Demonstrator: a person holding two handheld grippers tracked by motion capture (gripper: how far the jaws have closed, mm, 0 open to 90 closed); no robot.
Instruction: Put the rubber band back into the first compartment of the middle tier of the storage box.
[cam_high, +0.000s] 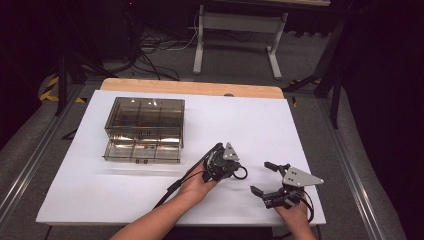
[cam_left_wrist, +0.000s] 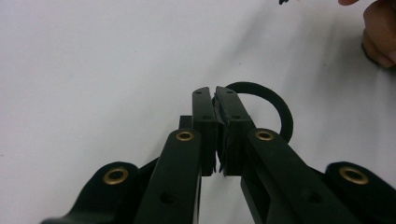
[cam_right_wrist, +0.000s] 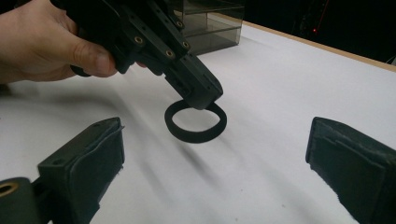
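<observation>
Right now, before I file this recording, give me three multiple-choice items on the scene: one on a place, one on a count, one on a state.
1. Where does the clear drawer box stand on the white table?
A. far left part
B. near right corner
C. under the right gripper

2. How many black rings are there?
A. three
B. one
C. none

3. How do the two grippers stand?
A. both open
B. left open, right shut on the ring
C. left gripper shut on the ring, right gripper open

Answers: 1 A, the high view shows the box far and left. 2 B, a single ring hangs from the left jaws. 3 C, the left jaws pinch the ring's rim and the right jaws stand wide apart.
</observation>
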